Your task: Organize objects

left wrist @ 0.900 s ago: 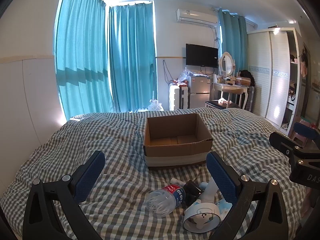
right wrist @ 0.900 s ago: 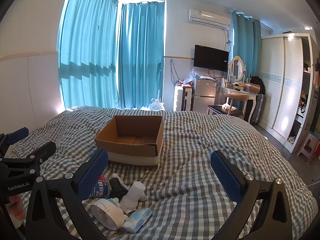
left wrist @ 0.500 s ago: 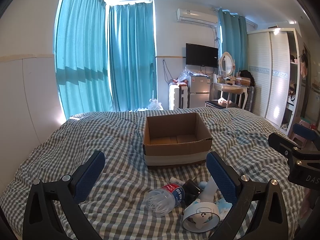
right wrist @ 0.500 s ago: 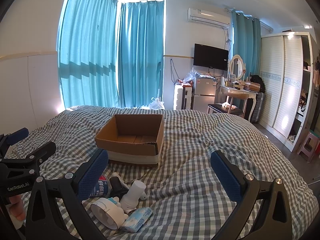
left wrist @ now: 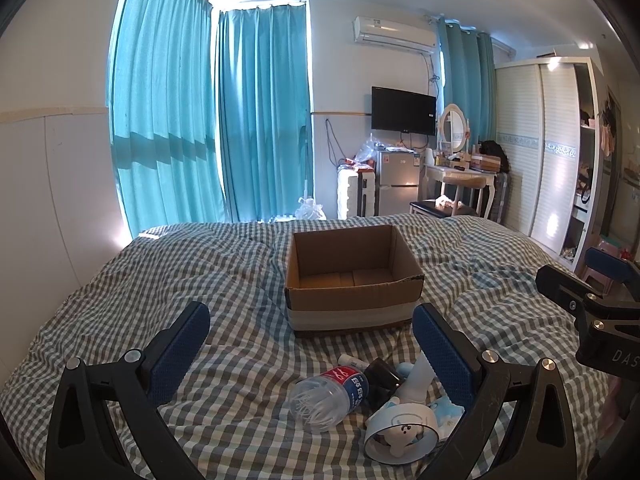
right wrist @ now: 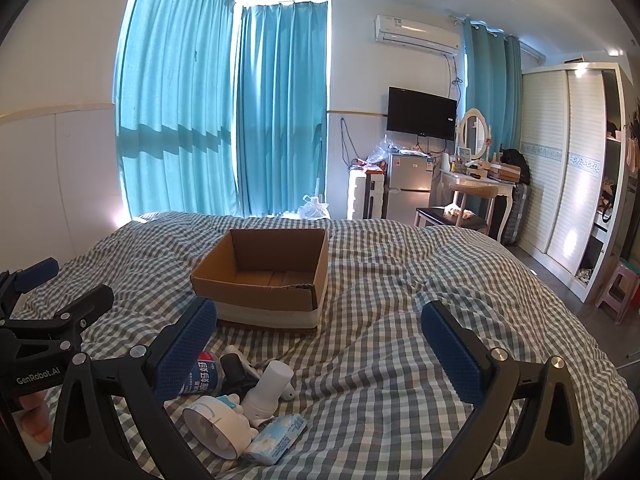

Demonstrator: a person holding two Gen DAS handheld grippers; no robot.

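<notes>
- Left gripper [left wrist: 310, 338] is spread wide with nothing between the pads, hanging over the bed [left wrist: 200, 280].
- Right gripper [right wrist: 318, 338] is just as wide and empty.
- Box [left wrist: 354, 280] sits open mid-bed; the bottle [left wrist: 330, 398], fan [left wrist: 400, 428] and tissue pack [right wrist: 276, 436] are piled just in front.

Black tongs [left wrist: 311, 344] with blue textured pads [left wrist: 182, 346], silver screws, possibly plastic.
</notes>
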